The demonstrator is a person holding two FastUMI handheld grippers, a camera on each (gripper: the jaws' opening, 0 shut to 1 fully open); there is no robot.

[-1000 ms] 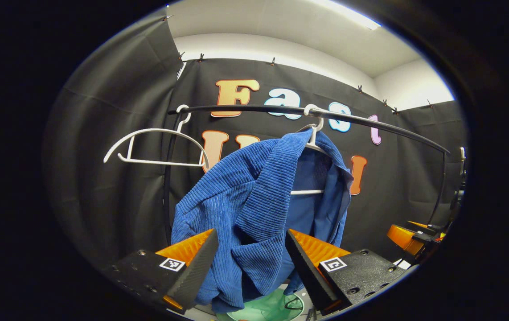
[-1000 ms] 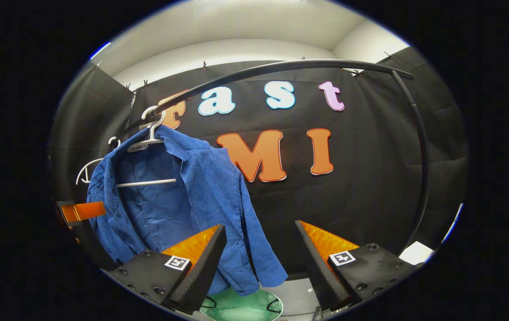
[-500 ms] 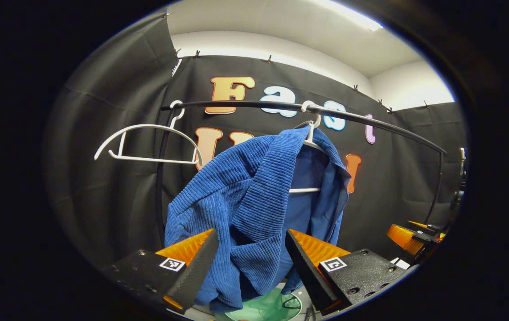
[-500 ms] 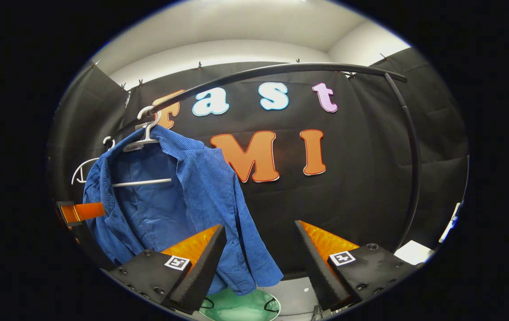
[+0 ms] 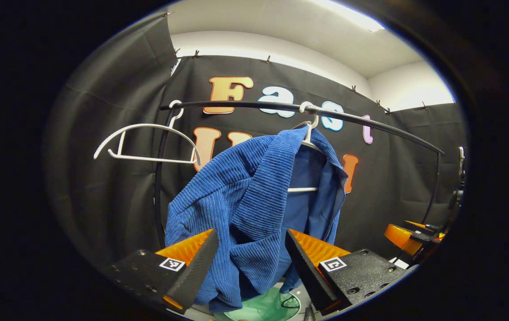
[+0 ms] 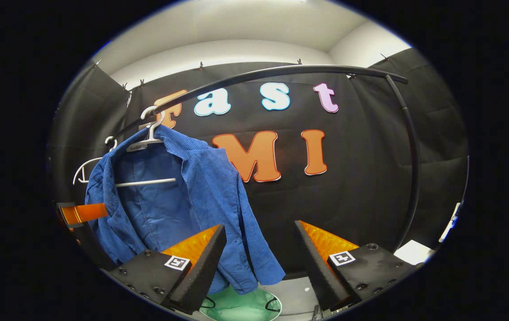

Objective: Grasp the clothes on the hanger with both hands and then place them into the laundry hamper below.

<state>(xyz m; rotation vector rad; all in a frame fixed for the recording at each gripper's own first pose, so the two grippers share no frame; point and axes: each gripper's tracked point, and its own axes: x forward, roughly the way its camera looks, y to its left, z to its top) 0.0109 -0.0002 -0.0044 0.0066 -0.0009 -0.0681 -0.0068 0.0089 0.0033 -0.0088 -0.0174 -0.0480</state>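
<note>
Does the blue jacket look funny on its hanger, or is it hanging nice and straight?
It hangs lopsided. In the left gripper view the blue corduroy jacket bunches in thick folds on one side of its white hanger, and the front hangs open, showing the hanger's bar. The second white hanger on the rail is bare. Nothing looks torn.

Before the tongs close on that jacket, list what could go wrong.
1. The right tongs are aimed beside the blue jacket, so they may grab too little cloth.
2. The jacket's collar sits on the white hanger; a hard pull may drag it off the rail.
3. The green hamper looks small; cloth may spill over.
</note>
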